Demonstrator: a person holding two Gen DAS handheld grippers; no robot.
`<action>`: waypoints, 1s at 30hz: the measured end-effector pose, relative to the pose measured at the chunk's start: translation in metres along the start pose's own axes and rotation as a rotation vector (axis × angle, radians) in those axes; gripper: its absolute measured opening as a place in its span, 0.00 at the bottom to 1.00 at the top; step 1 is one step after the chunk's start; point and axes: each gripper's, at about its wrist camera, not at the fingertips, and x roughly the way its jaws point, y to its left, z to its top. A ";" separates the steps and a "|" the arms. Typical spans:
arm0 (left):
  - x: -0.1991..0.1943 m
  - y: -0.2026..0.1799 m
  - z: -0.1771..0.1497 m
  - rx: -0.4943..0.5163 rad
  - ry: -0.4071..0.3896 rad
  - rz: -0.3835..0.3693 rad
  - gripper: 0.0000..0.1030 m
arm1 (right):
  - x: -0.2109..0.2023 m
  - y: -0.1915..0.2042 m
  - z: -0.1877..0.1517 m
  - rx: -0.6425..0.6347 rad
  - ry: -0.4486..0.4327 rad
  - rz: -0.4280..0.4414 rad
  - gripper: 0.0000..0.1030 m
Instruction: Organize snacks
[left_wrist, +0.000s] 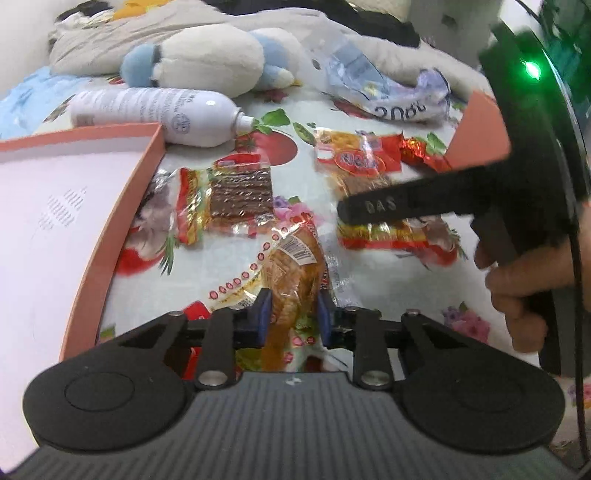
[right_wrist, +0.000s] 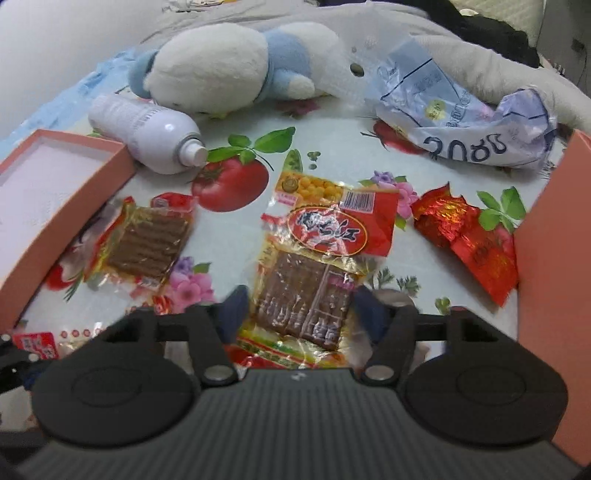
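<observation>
My left gripper (left_wrist: 293, 308) is shut on a clear-wrapped golden snack pack (left_wrist: 295, 273) with a barcode label, just right of the pink box (left_wrist: 122, 206). My right gripper (right_wrist: 299, 306) is open, its fingers either side of the large red and yellow snack pack (right_wrist: 317, 266) lying on the cloth; it also shows from the side in the left wrist view (left_wrist: 417, 201). A smaller brown snack pack (left_wrist: 236, 195) (right_wrist: 147, 242) lies between the box and the large pack. A red foil pack (right_wrist: 469, 240) lies at the right.
A white spray bottle (right_wrist: 147, 133) and a white and blue plush toy (right_wrist: 229, 62) lie at the back. A crumpled plastic bag (right_wrist: 461, 122) lies at the back right. A second pink box piece (right_wrist: 554, 277) stands along the right. The fruit-print cloth (right_wrist: 240, 177) covers the surface.
</observation>
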 end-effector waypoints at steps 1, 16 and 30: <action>-0.006 0.001 -0.003 -0.023 -0.004 0.002 0.27 | -0.004 0.000 -0.004 0.002 -0.002 0.000 0.59; -0.124 -0.013 -0.023 -0.198 -0.066 0.023 0.26 | -0.128 0.000 -0.051 0.097 -0.019 0.003 0.58; -0.229 -0.033 -0.033 -0.277 -0.160 0.014 0.26 | -0.266 0.003 -0.071 0.114 -0.178 0.017 0.58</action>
